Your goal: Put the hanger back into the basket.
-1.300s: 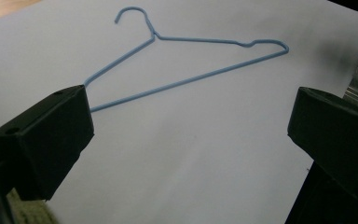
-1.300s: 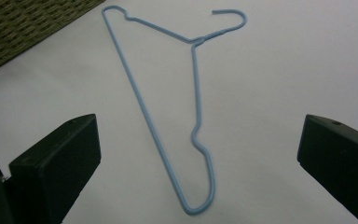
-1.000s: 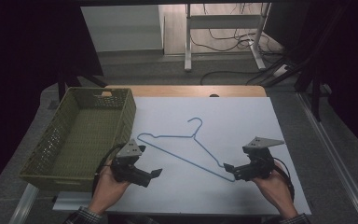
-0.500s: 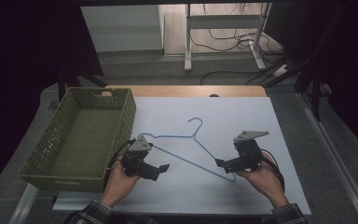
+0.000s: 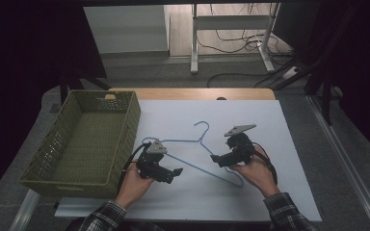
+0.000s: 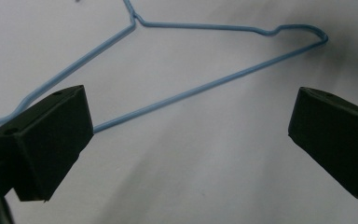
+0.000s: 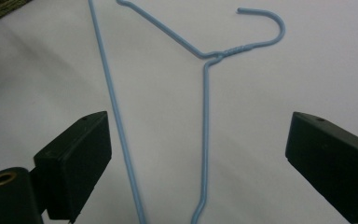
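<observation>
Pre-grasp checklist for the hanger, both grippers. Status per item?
1. Left gripper open: ok, jaws wide apart.
2. Right gripper open: ok.
3. Hanger flat on the white sheet, free of both grippers: ok.
4. Wire between right jaws: ok, two runs lie in the gap.
5. Wire between left jaws: ok, the long bar crosses the gap.
6. Basket ready to receive: ok, nothing seen inside.
</observation>
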The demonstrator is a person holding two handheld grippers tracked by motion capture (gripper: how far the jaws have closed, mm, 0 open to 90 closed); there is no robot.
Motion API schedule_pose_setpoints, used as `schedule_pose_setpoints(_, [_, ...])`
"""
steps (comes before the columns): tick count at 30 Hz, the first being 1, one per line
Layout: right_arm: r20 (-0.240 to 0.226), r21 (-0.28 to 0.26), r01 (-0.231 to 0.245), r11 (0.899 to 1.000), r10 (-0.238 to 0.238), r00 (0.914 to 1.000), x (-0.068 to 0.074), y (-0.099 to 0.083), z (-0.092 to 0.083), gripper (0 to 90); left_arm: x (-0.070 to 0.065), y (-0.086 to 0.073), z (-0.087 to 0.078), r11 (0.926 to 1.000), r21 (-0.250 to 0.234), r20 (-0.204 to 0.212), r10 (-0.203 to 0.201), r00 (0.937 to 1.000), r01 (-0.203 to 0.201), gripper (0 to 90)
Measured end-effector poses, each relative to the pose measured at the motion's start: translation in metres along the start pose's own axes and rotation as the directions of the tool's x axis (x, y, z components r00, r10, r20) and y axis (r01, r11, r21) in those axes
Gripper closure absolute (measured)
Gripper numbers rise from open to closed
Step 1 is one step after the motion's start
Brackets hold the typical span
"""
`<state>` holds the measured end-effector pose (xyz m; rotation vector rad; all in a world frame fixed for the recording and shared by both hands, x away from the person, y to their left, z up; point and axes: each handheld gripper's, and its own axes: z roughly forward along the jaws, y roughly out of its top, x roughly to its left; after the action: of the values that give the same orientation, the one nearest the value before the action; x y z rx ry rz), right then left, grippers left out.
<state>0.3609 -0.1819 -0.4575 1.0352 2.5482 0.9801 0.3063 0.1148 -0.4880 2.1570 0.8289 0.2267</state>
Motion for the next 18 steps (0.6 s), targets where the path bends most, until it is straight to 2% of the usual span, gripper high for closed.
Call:
schedule_pose_setpoints(3, [0.001,0.005,0.003,1.0,-0.003,1.0,-0.001,0.004,0.006,10.8,0.001,-0.002,0.0,1.0,0.008,-0.005,0.001,1.0,-0.001,0.1])
schedule_pose_setpoints(5, [0.01,0.018,0.013,1.0,-0.014,0.9999,-0.003,0.01,0.016,17.6,0.003,-0.003,0.001,0.9999,0.012,-0.007,-0.001,1.0,0.001,0.1])
schedule_pose_setpoints(7, [0.012,0.016,0.02,1.0,-0.02,0.9997,-0.004,0.011,0.02,19.7,0.004,-0.005,0.001,0.9999,0.015,-0.006,-0.006,1.0,0.007,0.2])
schedule_pose_setpoints(9, [0.013,0.026,0.026,0.999,-0.027,0.9996,-0.005,0.014,0.026,26.6,0.005,-0.007,0.001,0.9998,0.019,-0.008,-0.009,0.9999,0.009,0.3])
schedule_pose_setpoints(10, [0.019,0.036,0.03,0.999,-0.031,0.9993,-0.006,0.017,0.033,34.0,0.005,-0.009,0.001,0.9997,0.021,-0.01,-0.011,0.9999,0.012,0.3])
schedule_pose_setpoints(11, [0.019,0.036,0.03,0.999,-0.031,0.9993,-0.006,0.017,0.033,34.0,0.005,-0.009,0.001,0.9997,0.021,-0.01,-0.011,0.9999,0.012,0.3])
schedule_pose_setpoints(12, [0.01,0.048,0.019,0.999,-0.019,0.9998,-0.008,0.019,0.041,42.1,0.005,-0.01,0.0,0.9997,0.025,-0.014,-0.007,0.9999,0.008,0.3])
schedule_pose_setpoints(13, [0.01,0.048,0.019,0.999,-0.019,0.9998,-0.008,0.019,0.041,42.1,0.005,-0.01,0.0,0.9997,0.025,-0.014,-0.007,0.9999,0.008,0.3])
schedule_pose_setpoints(14, [0.014,0.052,0.021,0.998,-0.022,0.9997,-0.009,0.02,0.049,50.8,0.005,-0.011,0.0,0.9996,0.028,-0.017,-0.005,0.9998,0.005,0.3])
schedule_pose_setpoints(15, [0.014,0.052,0.021,0.998,-0.022,0.9997,-0.009,0.02,0.049,50.8,0.005,-0.011,0.0,0.9996,0.029,-0.018,-0.004,0.9998,0.005,0.3])
schedule_pose_setpoints(16, [0.012,0.059,0.013,0.998,-0.013,0.9998,-0.01,0.02,0.057,58.2,0.005,-0.012,0.0,0.9995,0.033,-0.018,-0.001,0.9998,0.002,0.3])
schedule_pose_setpoints(17, [0.012,0.059,0.013,0.998,-0.013,0.9998,-0.01,0.02,0.057,58.2,0.005,-0.012,0.0,0.9995,0.033,-0.018,-0.001,0.9998,0.002,0.3])
schedule_pose_setpoints(18, [0.019,0.074,0.015,0.997,-0.016,0.9997,-0.01,0.02,0.064,64.0,0.005,-0.013,0.0,0.9994,0.034,-0.024,0.0,0.9997,0.001,0.4])
